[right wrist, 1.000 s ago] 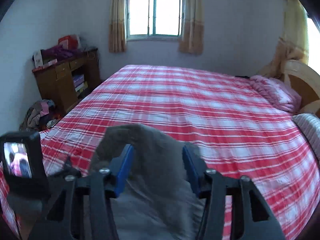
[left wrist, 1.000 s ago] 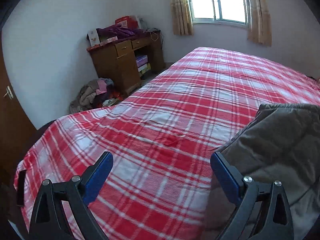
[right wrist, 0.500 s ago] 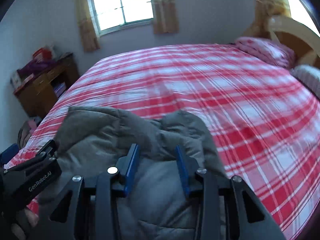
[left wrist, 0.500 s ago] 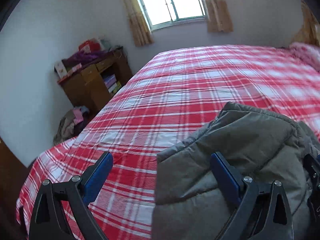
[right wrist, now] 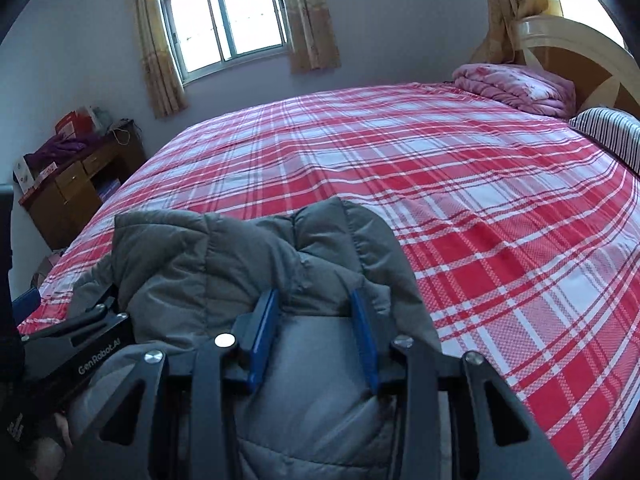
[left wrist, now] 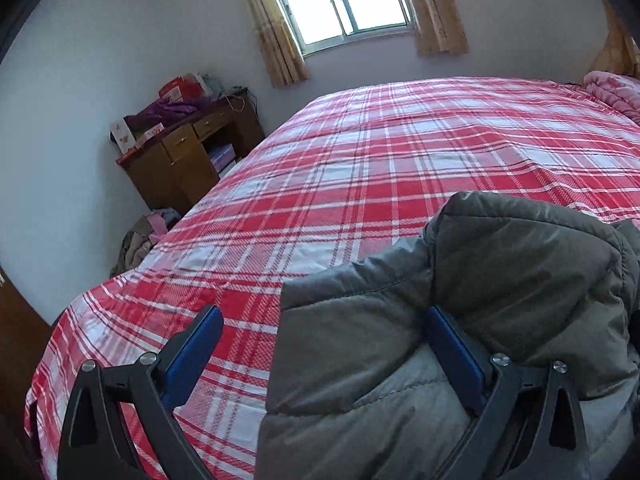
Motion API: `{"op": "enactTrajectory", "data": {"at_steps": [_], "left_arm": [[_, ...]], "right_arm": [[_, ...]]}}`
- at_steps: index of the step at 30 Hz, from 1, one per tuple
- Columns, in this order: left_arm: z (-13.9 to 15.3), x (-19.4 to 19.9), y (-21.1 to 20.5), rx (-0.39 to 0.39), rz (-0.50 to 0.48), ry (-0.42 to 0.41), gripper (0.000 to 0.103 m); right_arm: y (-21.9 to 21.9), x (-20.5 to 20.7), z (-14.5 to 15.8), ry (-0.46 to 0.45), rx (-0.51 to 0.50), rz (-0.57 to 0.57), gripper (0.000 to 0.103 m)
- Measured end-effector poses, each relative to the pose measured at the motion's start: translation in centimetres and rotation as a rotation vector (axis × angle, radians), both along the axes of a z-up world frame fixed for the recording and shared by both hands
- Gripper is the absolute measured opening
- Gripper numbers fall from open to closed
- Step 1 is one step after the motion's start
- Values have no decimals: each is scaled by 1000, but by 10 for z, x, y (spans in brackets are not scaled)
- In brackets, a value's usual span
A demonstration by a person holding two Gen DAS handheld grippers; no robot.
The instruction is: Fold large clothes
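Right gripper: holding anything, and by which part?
Right gripper pinches the grey padded jacket by a bunched fold near its top edge. Left gripper is open, gripping nothing.

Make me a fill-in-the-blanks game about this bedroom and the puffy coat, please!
1. The grey coat lies on a bed whose cover is red and white ____.
2. The right tool has ____ pads squeezing a bunch of the coat.
3. The left tool is wide ____, with only part of the coat between its pads.
4. Folded by the headboard is a ____ blanket.

Missing words: plaid; blue; open; pink
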State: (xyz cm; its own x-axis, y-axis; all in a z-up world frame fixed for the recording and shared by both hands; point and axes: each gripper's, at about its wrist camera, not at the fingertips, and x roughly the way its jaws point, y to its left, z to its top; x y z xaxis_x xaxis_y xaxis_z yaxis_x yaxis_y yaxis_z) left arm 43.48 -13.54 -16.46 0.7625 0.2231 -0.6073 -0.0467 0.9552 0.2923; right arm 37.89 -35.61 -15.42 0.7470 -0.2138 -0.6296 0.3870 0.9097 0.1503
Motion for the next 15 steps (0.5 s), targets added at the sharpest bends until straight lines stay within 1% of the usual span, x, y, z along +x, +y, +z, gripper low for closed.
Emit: {"op": "enactTrajectory", "data": {"at_steps": [3, 8, 15], "left_arm": [[-5, 1, -2, 2, 3, 3, 102], [-11, 2, 0, -20, 10, 8, 102], [-13, 2, 2, -35, 14, 1, 102]], "right_arm": [[-2, 2, -5, 7, 1, -1, 40], [-4, 6, -11, 24, 9, 2, 40], [-5, 8, -17, 48, 20, 5, 40]]}}
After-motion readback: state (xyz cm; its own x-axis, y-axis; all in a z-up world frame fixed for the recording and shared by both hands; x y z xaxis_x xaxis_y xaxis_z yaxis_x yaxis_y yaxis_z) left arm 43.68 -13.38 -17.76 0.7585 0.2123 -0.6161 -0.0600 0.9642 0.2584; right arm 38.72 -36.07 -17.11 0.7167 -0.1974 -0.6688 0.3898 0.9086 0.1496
